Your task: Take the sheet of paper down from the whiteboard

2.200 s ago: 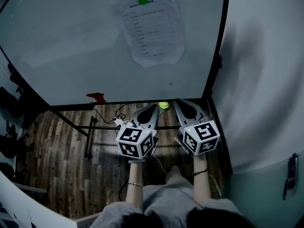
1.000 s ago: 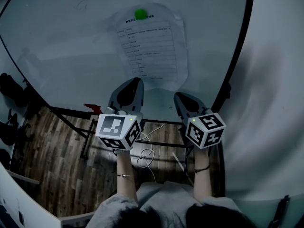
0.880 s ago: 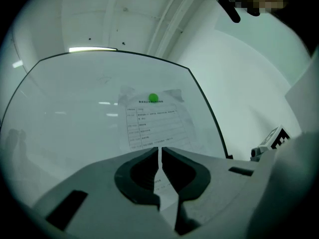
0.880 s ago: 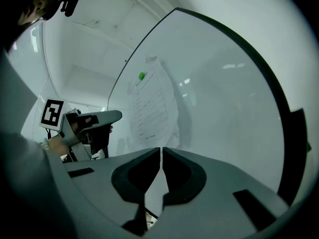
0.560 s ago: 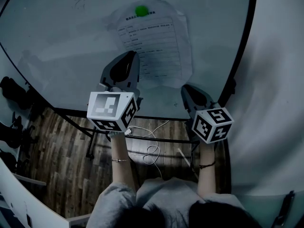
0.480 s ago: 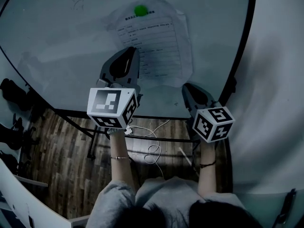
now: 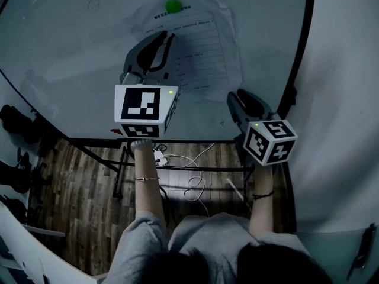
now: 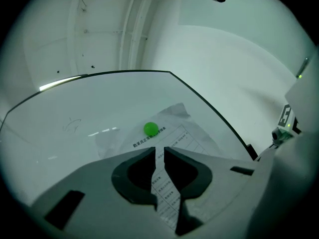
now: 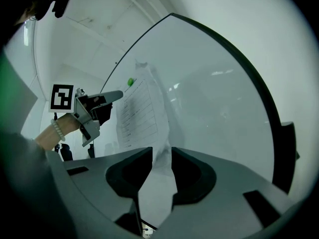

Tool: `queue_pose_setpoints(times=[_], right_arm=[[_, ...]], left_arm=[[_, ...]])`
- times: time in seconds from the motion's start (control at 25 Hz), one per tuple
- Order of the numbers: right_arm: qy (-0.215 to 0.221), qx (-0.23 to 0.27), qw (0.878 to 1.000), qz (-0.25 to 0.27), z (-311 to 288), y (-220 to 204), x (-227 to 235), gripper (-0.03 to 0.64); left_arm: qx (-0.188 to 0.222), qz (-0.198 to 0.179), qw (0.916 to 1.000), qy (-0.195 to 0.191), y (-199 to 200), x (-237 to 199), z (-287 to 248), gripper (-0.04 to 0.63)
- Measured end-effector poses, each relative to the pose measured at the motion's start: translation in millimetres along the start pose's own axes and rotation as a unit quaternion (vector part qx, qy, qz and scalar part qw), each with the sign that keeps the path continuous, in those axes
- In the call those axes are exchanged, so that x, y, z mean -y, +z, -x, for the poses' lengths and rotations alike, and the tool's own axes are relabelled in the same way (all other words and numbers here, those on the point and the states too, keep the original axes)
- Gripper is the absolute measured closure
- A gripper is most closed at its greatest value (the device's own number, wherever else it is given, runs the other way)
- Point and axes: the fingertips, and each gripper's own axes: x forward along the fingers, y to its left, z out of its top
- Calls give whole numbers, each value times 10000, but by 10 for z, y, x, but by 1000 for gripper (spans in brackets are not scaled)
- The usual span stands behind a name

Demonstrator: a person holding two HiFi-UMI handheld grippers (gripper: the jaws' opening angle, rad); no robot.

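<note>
Whiteboard (image 7: 71, 40) paper (image 7: 204, 40) just beyond opening, empty left tool (image 7: 169, 35)

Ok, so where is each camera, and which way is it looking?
Head view: on the person's head, looking down at the whiteboard, paper, left gripper, right gripper, forearms and lap.
Left gripper view: on the left gripper, facing the paper and green magnet; its jaws are opening, nothing pinched.
Right gripper view: on the right gripper, looking along the whiteboard; jaws opening, nothing pinched; the left gripper shows.
Shared: both gripper views see the paper and green magnet.
</note>
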Motion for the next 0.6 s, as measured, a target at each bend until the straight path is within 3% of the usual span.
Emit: queue_pose_setpoints(times=[0.28,0.6], right_arm=[[-117,36,9999,103,-61,67,-40,495],[-235,41,9996,138,-134,72,-5,486]], left_arm=[[236,-316,9992,11,224,-104,-118,497],[217,-969,9950,36,358,-112,-383,457]])
